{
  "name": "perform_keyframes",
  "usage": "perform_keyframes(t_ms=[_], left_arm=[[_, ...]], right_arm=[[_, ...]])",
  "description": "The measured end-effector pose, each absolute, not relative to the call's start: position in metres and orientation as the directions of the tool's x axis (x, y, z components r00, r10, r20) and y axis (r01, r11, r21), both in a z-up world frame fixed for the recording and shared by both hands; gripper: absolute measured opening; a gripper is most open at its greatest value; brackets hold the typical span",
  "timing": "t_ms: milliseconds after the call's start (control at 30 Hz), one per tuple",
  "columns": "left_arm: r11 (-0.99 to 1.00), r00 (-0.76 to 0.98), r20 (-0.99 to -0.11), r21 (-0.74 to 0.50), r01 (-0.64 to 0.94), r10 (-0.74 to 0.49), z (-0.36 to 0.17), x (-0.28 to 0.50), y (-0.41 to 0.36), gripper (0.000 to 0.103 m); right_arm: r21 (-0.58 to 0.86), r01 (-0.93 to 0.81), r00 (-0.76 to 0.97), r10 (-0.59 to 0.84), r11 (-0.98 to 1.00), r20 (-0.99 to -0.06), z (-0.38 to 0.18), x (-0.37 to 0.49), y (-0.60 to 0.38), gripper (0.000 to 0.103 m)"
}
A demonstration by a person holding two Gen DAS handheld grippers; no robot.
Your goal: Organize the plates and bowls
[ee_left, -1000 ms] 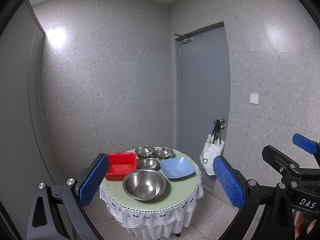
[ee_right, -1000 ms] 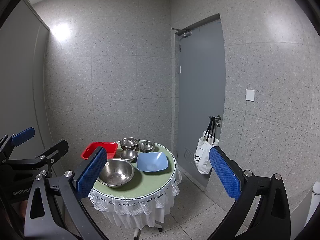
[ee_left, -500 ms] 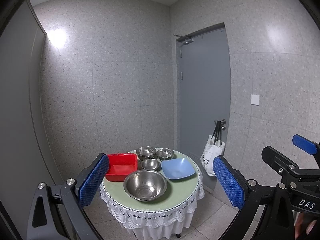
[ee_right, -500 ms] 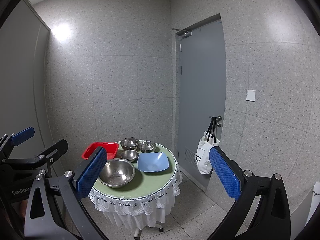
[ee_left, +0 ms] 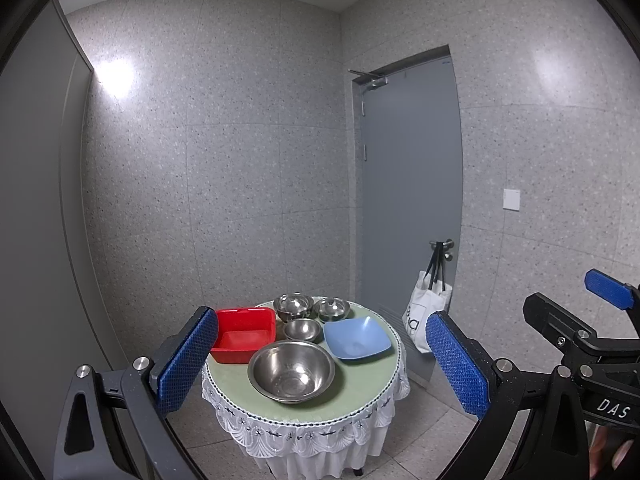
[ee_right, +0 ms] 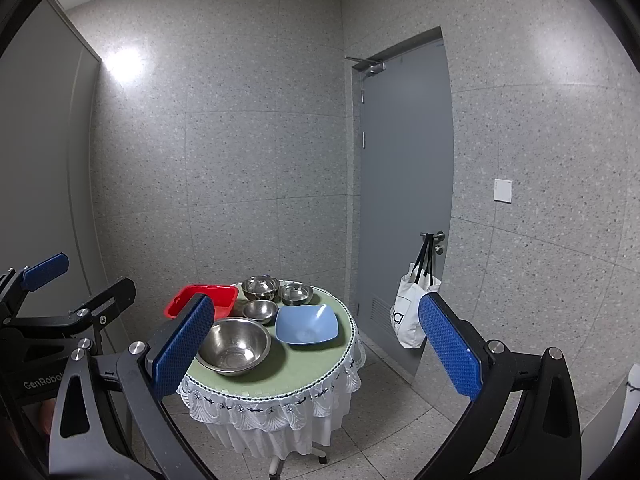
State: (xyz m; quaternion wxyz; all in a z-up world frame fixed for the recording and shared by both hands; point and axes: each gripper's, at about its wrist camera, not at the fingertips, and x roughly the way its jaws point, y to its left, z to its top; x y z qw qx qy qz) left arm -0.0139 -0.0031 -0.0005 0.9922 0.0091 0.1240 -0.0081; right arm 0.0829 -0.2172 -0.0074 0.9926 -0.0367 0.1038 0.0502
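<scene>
White "DAS" lettering on right claw [ee_left: 609, 409].

Steel bowls [ee_right: 233, 345], blue plate [ee_right: 307, 324], red tub [ee_right: 202, 299] on round table [ee_right: 304, 364].

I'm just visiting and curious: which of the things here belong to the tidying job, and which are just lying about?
Part of the job:
- large steel bowl
- three small steel bowls
- blue square dish
- red tub
- round table they stand on

Just there:
- white tote bag on the door handle
- grey door
- wall switch
</scene>
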Motion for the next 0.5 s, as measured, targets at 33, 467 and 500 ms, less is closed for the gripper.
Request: perform_keyframes(t_ms=[33, 467, 500], left_arm=[[1.000, 0.969, -0.245, 0.017, 0.018, -0.013, -0.0004, -0.0139, -0.0038, 0.102], [1.000, 0.970, -0.241, 0.020, 0.017, -0.012, -0.0036, -0.0139, -0.0042, 0.102], [1.000, 0.970, -0.241, 0.020, 0.017, -0.012, -0.0038, -0.0139, -0.0041, 0.102]], right_arm=[[-0.063, -0.108, 0.973, 0.093, 0.992, -0.210, -0.0073, 0.0832, -0.2174, 0.103], [-0.061, -0.112, 0.973, 0.097, 0.992, -0.209, -0.0097, 0.0865, -0.2183, 0.103], [-0.061, -0.112, 0.973, 0.097, 0.992, -0.209, -0.0095, 0.0860, -0.2184, 0.103]])
